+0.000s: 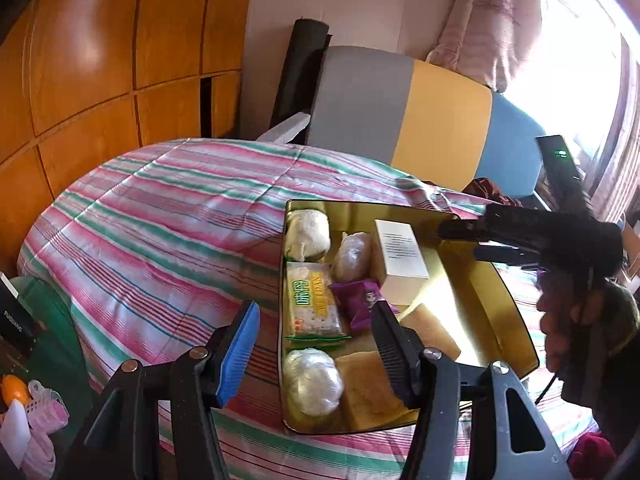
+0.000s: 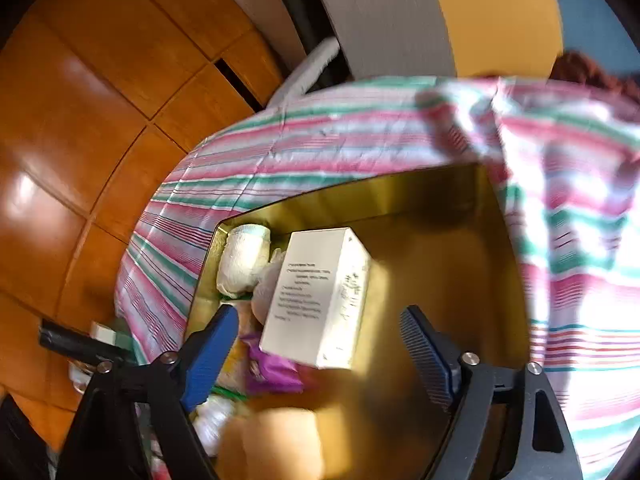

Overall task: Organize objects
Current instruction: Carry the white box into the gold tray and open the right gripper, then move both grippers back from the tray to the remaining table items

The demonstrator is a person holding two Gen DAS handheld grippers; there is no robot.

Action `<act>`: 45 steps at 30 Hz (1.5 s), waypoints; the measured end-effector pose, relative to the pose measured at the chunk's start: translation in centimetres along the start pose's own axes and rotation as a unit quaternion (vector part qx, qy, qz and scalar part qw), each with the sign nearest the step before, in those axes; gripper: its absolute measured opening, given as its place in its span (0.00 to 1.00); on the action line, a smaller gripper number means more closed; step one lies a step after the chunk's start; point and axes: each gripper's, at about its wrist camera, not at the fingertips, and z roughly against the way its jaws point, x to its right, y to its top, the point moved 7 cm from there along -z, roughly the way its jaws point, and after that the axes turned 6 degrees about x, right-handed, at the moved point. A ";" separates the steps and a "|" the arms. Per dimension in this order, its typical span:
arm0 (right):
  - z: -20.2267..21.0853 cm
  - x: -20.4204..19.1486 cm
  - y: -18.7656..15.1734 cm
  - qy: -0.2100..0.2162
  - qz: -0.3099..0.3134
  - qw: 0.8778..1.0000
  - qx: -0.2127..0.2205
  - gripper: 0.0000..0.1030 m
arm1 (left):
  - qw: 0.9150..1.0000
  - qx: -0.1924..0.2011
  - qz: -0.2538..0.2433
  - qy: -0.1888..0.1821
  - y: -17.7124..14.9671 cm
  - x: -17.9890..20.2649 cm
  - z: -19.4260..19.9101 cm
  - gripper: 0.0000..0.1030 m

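Each black-framed claw point(image 1: 316, 344) point(image 2: 320, 354) has blue ribbed pads and silver screws

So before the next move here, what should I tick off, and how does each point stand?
1. White box lies in the gold tin, not between pads: ok.
2. Right hand-held gripper open, nothing held: ok.
3. Left hand-held gripper open, empty: ok.
4. Free floor in the tin's right part: ok.
5. Tin sits flat on the striped quilt: cannot tell.
6. Purple packet partly tucked under the box: not ok.
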 end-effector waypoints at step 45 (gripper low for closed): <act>32.3 39.9 -10.7 -0.256 -0.329 0.879 0.231 0.90 | 0.951 -0.110 -0.214 -0.193 -5.3 29.9 -3.1 0.57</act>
